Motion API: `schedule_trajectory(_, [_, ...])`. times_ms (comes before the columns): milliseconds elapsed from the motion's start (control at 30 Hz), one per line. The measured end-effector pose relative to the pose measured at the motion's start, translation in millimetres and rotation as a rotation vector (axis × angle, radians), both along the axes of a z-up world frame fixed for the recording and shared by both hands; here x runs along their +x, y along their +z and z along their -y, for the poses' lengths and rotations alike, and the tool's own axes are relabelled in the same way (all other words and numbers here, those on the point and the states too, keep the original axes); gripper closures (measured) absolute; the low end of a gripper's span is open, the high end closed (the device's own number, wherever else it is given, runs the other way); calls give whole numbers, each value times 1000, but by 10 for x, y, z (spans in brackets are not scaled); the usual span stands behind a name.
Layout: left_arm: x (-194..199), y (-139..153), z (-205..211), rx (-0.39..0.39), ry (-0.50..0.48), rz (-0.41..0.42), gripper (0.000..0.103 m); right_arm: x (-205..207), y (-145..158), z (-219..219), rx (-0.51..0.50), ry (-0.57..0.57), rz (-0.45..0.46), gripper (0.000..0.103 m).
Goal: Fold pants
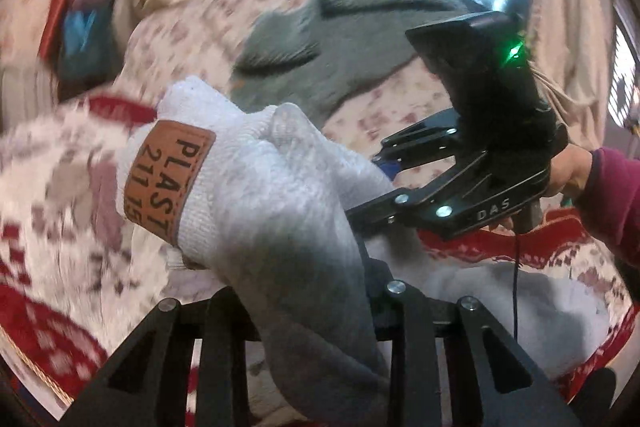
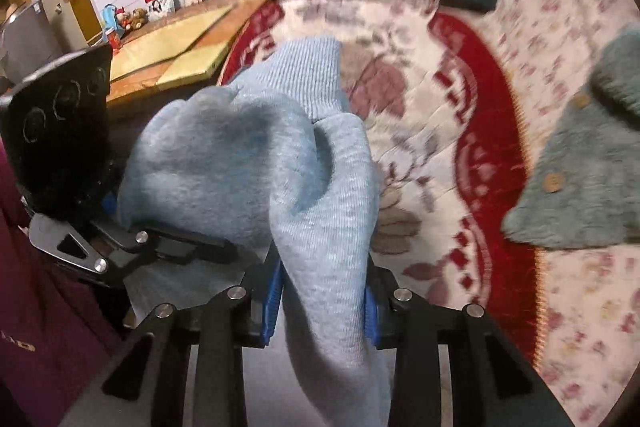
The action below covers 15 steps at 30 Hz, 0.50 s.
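— Two grippers on the pants [image 2: 256,163] at once, by our reading. From the right wrist view, the right gripper [image 2: 320,311] has its blue pads [image 2: 269,311] closed against a thick bunch of the grey-blue fabric, which rises straight ahead of the fingers.

— And the left gripper [image 2: 188,247]?

— It comes in from the left of ours, jaws narrow, tips buried under the cloth. We judge it pinched on the same garment. In the left wrist view the fabric drapes over the left gripper's own fingers, so the tips are hidden there.

— Where do the pants sit?

— Lifted between both tools, above the red-and-white blanket [image 2: 472,131]. The ribbed cuff [image 2: 308,75] points away from the right gripper; the leather patch [image 1: 168,183] faces the left camera, just ahead and left of it.

— Handling?

— Soft, light knit fleece, we judge. No stiffness; it sags and bunches wherever unsupported. Not slippery against ribbed pads, not fragile.

— Hold points?

— We would take edges, not the middle: the waistband near the patch and the cuffs, so a fold line falls straight. Bunched grips like these will carry it, but will not lay it flat.

— Anything nearby?

— A fuzzy teal garment [image 2: 588,171] lies on the bed to the right, well apart.
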<state>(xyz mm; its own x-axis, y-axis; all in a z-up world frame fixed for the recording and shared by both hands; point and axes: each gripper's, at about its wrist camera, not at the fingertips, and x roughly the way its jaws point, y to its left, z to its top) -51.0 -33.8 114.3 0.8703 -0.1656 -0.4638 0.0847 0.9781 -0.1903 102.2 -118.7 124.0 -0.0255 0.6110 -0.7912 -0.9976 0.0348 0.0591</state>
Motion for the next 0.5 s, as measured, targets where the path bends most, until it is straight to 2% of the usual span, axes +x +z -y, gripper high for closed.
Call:
schedule_trajectory(167, [-49,182,482,115,-70,40,74,-107,172,470,68,-65,37,67])
schedule_trajectory(267, [-92,228,807,180,-128,59,74,-163,208,809,105,-111,26,66])
schedule_trajectory(367, [-102,186,1108,211,-180,49,74,-225,159,1120,127,-159,19,66])
schedule_trajectory(500, [-123,14,1461,242,-218,17,74,-272,-80,1452,139,-242,-24,63])
